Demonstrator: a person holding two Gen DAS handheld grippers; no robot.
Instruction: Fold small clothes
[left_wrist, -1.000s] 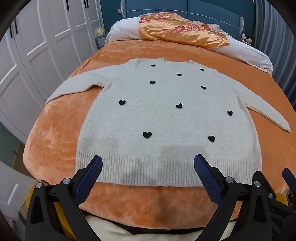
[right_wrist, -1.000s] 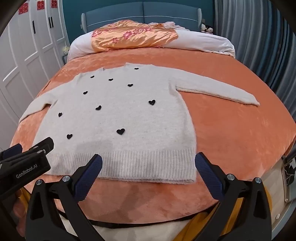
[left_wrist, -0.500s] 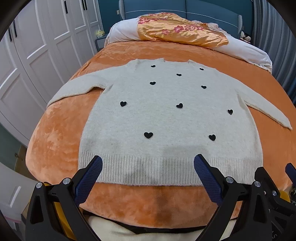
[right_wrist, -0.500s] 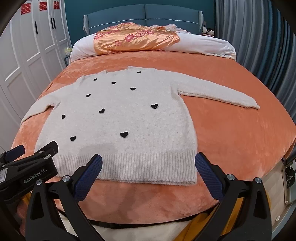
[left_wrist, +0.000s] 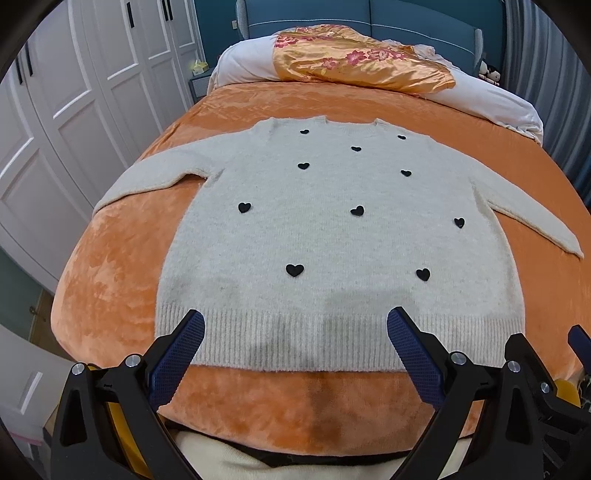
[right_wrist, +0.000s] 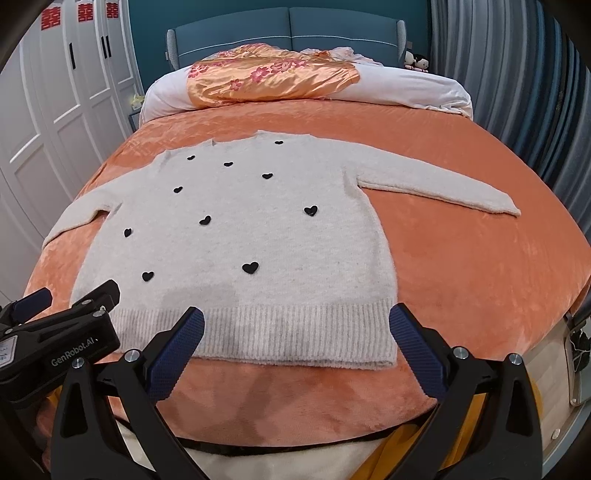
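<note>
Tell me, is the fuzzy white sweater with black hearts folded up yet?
Not yet. The fuzzy white sweater with black hearts lies spread flat on the orange velvet blanket, both sleeves stretched out sideways.

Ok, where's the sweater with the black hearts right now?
The sweater lies flat, sleeves spread, on the orange blanket, in the middle of both wrist views. Its ribbed hem is at the near edge, just ahead of both open tools.
</note>
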